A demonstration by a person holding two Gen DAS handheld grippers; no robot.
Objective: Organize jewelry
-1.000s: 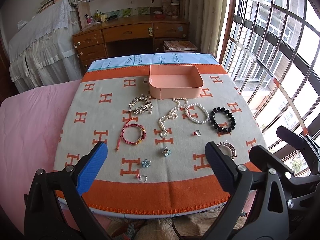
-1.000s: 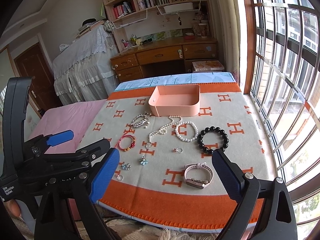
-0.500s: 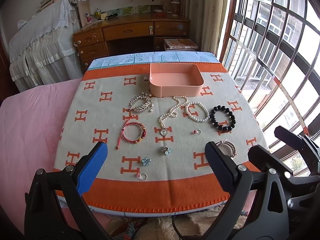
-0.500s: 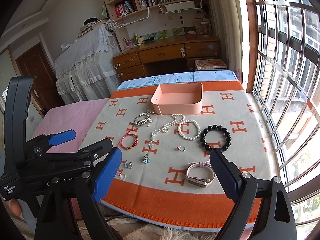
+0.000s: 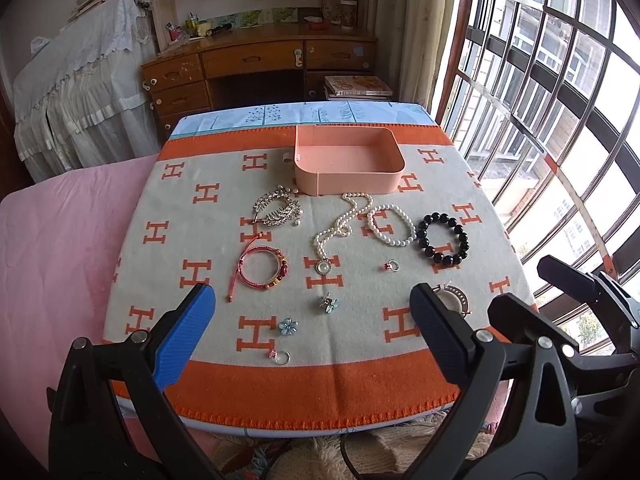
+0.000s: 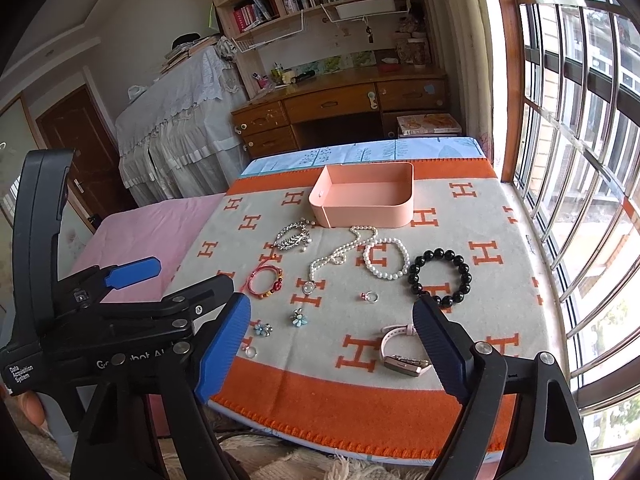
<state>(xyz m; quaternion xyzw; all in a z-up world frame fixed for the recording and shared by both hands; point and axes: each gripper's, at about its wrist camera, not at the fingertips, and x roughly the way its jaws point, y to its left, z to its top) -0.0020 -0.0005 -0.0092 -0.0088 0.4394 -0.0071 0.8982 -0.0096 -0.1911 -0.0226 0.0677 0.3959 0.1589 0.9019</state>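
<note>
Left claw (image 5: 310,316): fingers wide apart, nothing between them, hovering over the near orange border of the blanket (image 5: 320,384).
Right claw (image 6: 332,322): spread open too, empty, poised at the near edge with the pink-strapped watch (image 6: 400,350) just inside its right finger.
Nearest pieces: a small ring (image 5: 280,356) by the orange border, then two blue flower pieces (image 5: 288,326) (image 5: 329,304) a little farther in.
Middle row: red cord bracelet (image 5: 262,268) on the left, pearl pendant necklace (image 5: 340,228) in the centre, a ring with a red stone (image 5: 391,266) beside it, black bead bracelet (image 5: 442,240) on the right.
Farther back: white pearl bracelet (image 5: 392,226) touching the necklace strand, silver leaf hair comb (image 5: 276,210) to the left.
Far end: peach tray (image 5: 348,188), nothing in it, on the table near the far orange band.
Stage: looks like the very start, nothing sorted yet.
Doing it well: I'd take the watch first with the right claw, since it's closest; pinch the band across its width, lift clear, carry over the beads, not through them.
Watch out: the necklace and pearl bracelet overlap, so lift one slowly or the other may drag along.
</note>
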